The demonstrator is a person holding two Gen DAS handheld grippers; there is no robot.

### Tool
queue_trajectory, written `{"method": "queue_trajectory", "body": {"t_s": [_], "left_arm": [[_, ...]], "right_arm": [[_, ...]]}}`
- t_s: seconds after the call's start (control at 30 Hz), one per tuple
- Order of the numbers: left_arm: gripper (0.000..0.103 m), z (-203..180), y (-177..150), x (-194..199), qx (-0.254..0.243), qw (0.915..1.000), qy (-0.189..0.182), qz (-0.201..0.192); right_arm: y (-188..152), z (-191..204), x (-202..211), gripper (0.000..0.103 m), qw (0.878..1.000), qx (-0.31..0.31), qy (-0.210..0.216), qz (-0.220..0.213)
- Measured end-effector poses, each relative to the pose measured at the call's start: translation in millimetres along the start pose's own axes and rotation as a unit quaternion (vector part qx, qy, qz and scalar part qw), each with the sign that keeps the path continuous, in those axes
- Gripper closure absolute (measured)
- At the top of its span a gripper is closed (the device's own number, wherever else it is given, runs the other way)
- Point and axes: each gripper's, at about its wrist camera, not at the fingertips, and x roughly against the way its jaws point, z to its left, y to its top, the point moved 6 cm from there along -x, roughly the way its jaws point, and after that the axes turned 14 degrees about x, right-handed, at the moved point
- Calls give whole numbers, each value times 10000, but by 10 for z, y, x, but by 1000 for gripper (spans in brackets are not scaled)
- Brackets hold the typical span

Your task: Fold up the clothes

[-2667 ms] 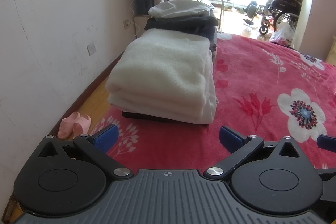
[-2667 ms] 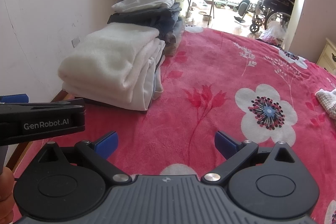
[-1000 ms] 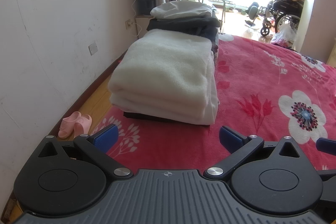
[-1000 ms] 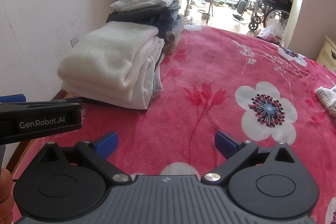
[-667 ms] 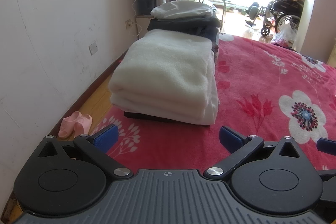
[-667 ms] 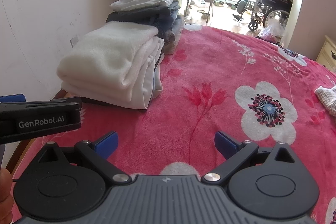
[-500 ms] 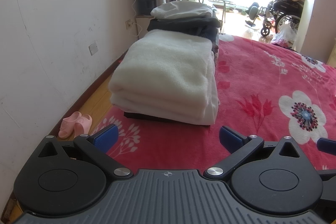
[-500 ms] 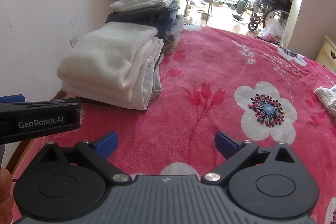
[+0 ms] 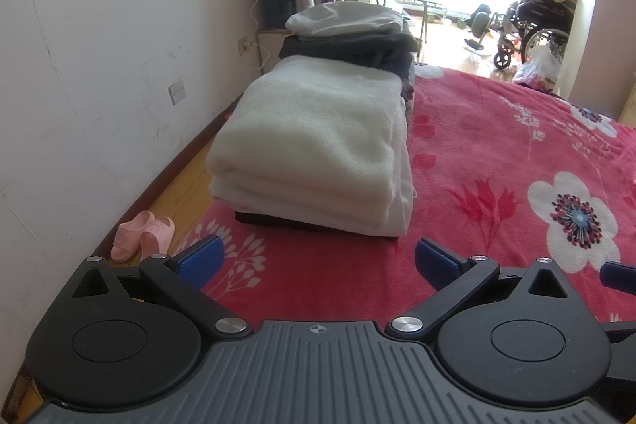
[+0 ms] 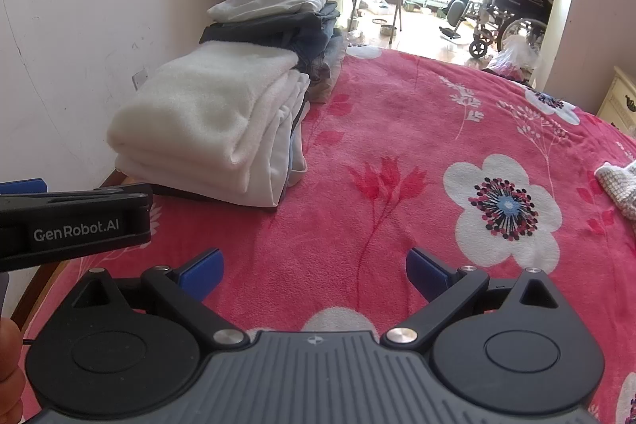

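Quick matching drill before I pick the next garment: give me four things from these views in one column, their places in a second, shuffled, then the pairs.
Things:
1. fluffy cream folded blanket
2. pale grey folded garment
3. pink slippers
4. knitted off-white garment

Places:
A. on the wooden floor by the wall
B. at the right edge of the red floral bedspread
C. top of the far dark pile
D. top of the near pile

Pairs: 1-D, 2-C, 3-A, 4-B
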Motion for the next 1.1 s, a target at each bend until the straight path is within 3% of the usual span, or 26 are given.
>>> {"method": "queue_trajectory", "body": {"t_s": [1.1], "left_arm": [[0,7,-5,-10,30,10000,-10,46]], "right_arm": [[-20,13,-25,2,10000,-14,11,39]]}}
